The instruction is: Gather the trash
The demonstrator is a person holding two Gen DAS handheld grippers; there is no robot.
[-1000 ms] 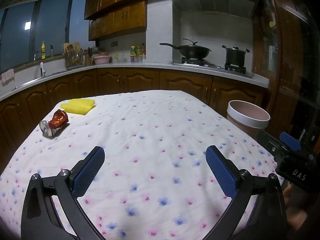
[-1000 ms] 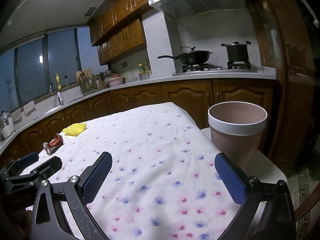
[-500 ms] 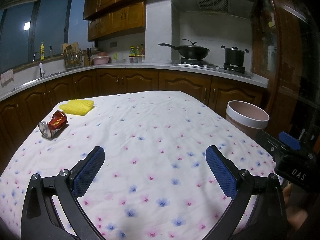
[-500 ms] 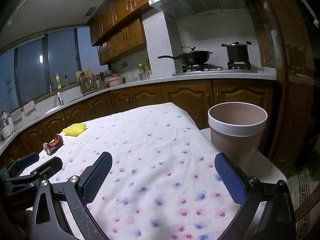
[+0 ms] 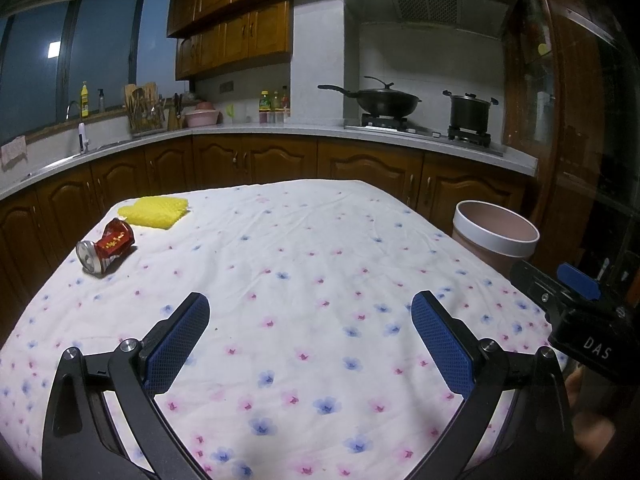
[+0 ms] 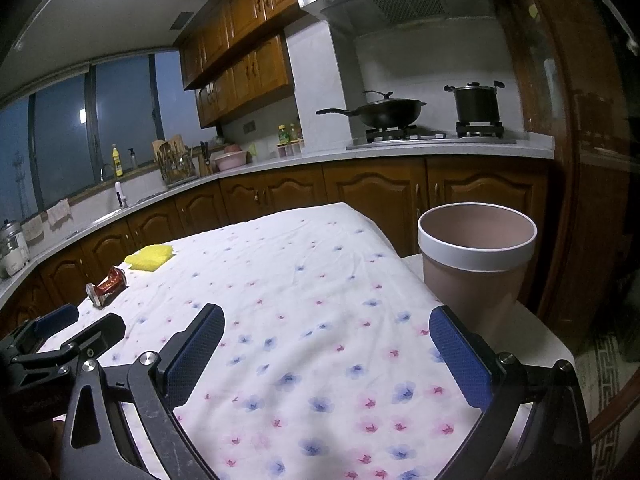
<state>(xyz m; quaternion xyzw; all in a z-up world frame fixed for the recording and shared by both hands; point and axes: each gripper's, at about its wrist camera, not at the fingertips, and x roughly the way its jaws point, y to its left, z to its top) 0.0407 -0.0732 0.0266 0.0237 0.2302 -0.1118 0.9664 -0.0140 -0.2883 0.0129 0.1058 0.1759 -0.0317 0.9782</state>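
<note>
Left wrist view looks across a worktop [image 5: 304, 264] covered by a white cloth printed with small pink and blue flowers. The left gripper [image 5: 310, 340] hovers over the near edge with its blue-padded fingers spread wide and nothing between them. At about ten o'clock from it, well apart, a crushed red can [image 5: 105, 250] lies on its side on the cloth, its silver end turned toward the camera. Just beyond the can, near the far left corner, sits a yellow sponge [image 5: 155, 212], close to the can but apart from it. At two o'clock a pink bin [image 5: 495, 236] with a white rim stands upright off the right edge of the worktop, open and showing nothing inside. The right gripper [image 6: 326, 354] likewise hangs over the cloth with fingers wide apart and empty; in its view the bin is near at one o'clock and the can far off at ten o'clock.
</note>
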